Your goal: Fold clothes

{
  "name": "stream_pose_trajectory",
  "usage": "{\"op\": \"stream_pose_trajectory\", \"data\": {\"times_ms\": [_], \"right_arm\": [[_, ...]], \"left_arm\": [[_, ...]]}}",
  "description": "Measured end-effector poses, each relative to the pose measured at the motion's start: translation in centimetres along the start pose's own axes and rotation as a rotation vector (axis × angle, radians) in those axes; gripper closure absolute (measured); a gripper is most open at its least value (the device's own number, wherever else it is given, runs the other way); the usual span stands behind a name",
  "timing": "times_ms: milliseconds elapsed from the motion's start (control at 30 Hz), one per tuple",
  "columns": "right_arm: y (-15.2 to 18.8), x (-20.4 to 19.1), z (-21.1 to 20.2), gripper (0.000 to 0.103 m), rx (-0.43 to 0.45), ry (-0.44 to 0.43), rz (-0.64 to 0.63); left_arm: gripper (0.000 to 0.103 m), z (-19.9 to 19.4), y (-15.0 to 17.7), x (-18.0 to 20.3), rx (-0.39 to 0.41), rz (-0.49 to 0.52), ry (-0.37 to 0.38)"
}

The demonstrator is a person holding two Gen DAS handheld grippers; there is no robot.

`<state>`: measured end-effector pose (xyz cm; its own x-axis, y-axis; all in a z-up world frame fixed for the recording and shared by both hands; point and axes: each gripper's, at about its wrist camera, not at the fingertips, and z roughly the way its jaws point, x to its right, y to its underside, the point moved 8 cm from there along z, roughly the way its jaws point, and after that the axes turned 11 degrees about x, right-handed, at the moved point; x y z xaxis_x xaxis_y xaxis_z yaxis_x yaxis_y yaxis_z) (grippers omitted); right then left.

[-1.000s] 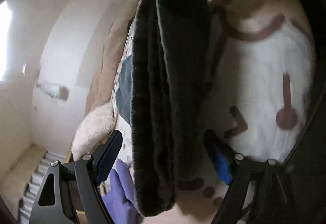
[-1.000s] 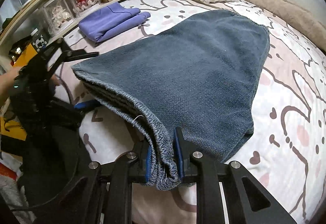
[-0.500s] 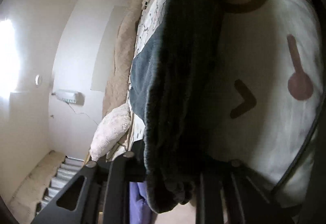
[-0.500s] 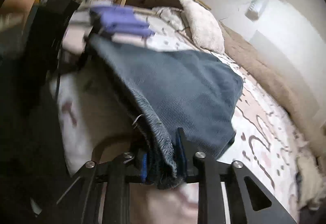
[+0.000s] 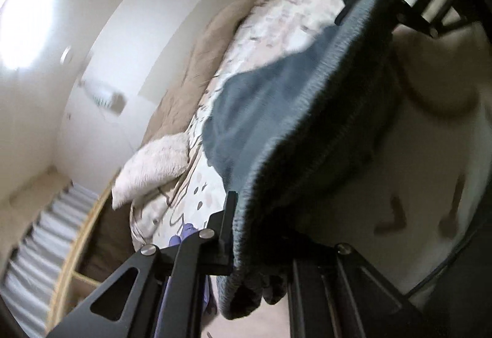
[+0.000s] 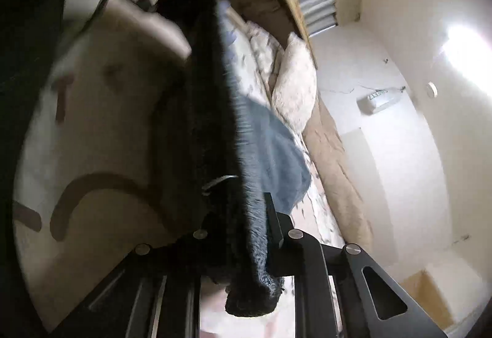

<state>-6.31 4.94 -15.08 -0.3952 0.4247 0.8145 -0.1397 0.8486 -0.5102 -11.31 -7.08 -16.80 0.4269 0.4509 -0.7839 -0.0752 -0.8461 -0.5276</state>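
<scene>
Above the bed [image 5: 430, 172], with its white sheet printed in brown marks, a blue-grey knitted garment [image 5: 276, 110] hangs stretched between two tongs. Its near thick hem is bunched up and clamped in the left tongs [image 5: 255, 248], whose jaws have closed down onto it, so that the folded edge bulges out below the black fingers [image 5: 227, 230]. From there the cloth runs up and away to the far corner, where the other black tool holds it at the upper right of the left wrist view. One broad part of the garment still lies spread on the sheet behind the raised edge.

Seen from the right wrist, the same hem passes as a dark band through the right tongs [image 6: 246, 248]. Their jaws have just been closing further and are clamped on the knitted edge, a wad of which sticks out beneath them. A small loop of pale thread shows on the dark cloth just above the grip. The lit blue part of the garment [image 6: 276, 159] lies on the sheet beyond.

A fluffy cream pillow [image 5: 153, 165] rests by the headboard, beside a tan blanket [image 5: 196, 61] along the wall side. Something purple [image 5: 184, 233] peeps out behind the left tongs, too hidden to tell more.
</scene>
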Motion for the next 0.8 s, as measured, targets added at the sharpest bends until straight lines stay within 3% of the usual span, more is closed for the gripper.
{"op": "stream_pose_trajectory", "data": {"times_ms": [133, 267, 433, 567, 667, 800], "right_arm": [[0.2, 5.9, -2.7, 0.088, 0.05, 0.059, -0.005], [0.0, 10.1, -7.0, 0.088, 0.094, 0.134, -0.064], [-0.8, 12.0, -13.6, 0.088, 0.08, 0.178, -0.127], [-2.6, 12.0, -21.5, 0.088, 0.088, 0.178, -0.138], [-3.7, 11.4, -27.4, 0.088, 0.064, 0.089, -0.057], [-2.1, 8.5, -29.9, 0.088, -0.054, -0.168, 0.18]], "left_arm": [[0.093, -3.0, -4.6, -1.2, 0.051, -0.091, -0.015], [0.093, -8.5, -8.7, -1.6, 0.117, -0.108, -0.064], [0.093, -14.8, -13.1, -1.4, 0.166, -0.139, -0.067], [0.093, -23.0, -16.6, -0.9, 0.198, -0.199, -0.024], [0.093, -27.1, -17.7, 1.2, 0.158, -0.282, 0.065], [0.093, -27.5, -16.4, 5.5, -0.017, -0.389, 0.276]]}}
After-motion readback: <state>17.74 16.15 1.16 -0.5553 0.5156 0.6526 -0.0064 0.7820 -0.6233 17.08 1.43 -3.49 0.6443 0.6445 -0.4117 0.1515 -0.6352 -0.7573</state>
